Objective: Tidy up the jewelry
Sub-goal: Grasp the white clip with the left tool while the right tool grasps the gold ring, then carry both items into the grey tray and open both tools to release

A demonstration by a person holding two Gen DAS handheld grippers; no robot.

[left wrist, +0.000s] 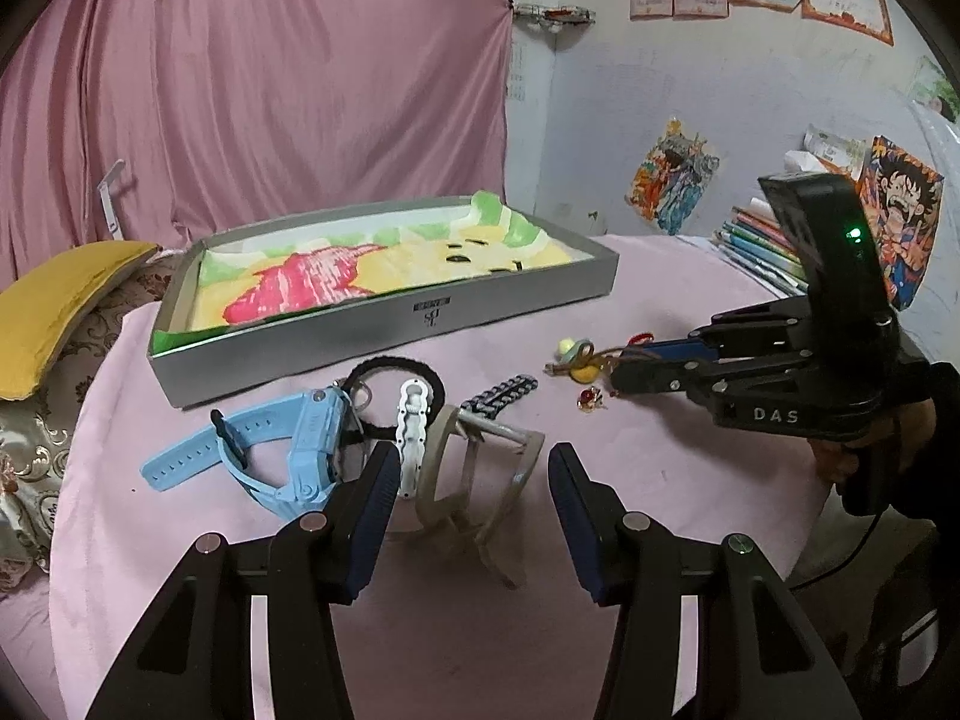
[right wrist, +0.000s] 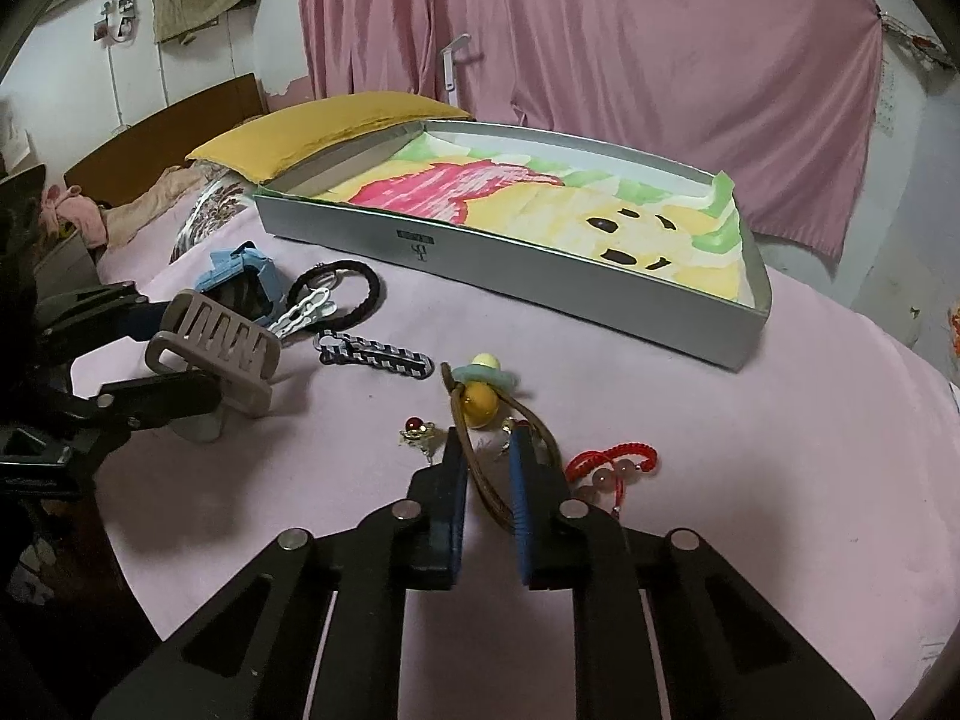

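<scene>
My left gripper (left wrist: 474, 462) has the beige claw hair clip (left wrist: 435, 450) between its fingers, held just above the pink cloth; the right wrist view shows the claw clip (right wrist: 210, 348) gripped from both sides. My right gripper (right wrist: 486, 444) is shut on the brown cord (right wrist: 480, 480) of a pendant with a yellow bead (right wrist: 480, 405) and a green ring. The grey box (left wrist: 390, 330) lined with a colourful towel stands behind, with no jewelry in it. Loose on the cloth lie a blue watch (left wrist: 300, 450), black hair tie (left wrist: 390, 369), white clip (left wrist: 411, 432), braided strip (right wrist: 375, 357), red-gem brooch (right wrist: 417, 429) and red bracelet (right wrist: 612, 462).
A yellow pillow (left wrist: 60, 312) lies left of the box on the bed. Stacked books (left wrist: 762, 246) sit at the far right against the wall. A pink curtain (left wrist: 270, 90) hangs behind. The pink cloth (right wrist: 720, 480) drops off at its rounded edges.
</scene>
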